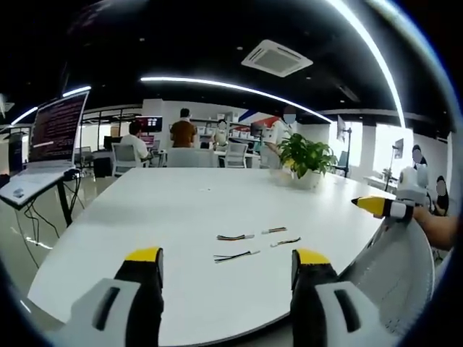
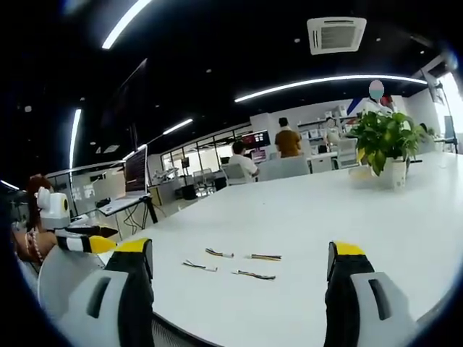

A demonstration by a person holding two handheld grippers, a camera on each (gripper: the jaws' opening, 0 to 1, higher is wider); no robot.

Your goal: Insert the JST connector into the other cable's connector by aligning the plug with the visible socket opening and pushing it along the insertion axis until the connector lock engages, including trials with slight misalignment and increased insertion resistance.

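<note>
A: JST cables were four short wire leads lying loose on the white table (image 1: 145,210), ahead of both grippers. In the left gripper view: one (image 1: 235,237) at left rear, one (image 1: 274,230) right rear, one (image 1: 236,256) left front, one (image 1: 285,242) right front. None touching another as far as I could see.

B: Connector ends mated or separate?

A: Couldn't tell, too small. Light tips showed on some ends, that's all.

B: Left gripper?

A: Left gripper (image 1: 228,264) was spread wide, yellow-tipped jaws far apart, nothing between them. It sat off the near table edge, cables between and beyond the jaw tips.

B: Right?

A: Right gripper (image 2: 242,260) same: jaws gaping, nothing gripped. In its view the leads lay between the jaws on the table, e.g. one (image 2: 218,254) and one (image 2: 254,275). It also showed at the right edge of the left gripper view, yellow tip pointing in, held by a person's hand (image 1: 436,225).

B: Anything else on the table?

A: Potted plant (image 1: 307,157) at the far side. Laptop (image 1: 52,136) on a stand to the left, off the table. People sat and stood at desks in the back.
</note>
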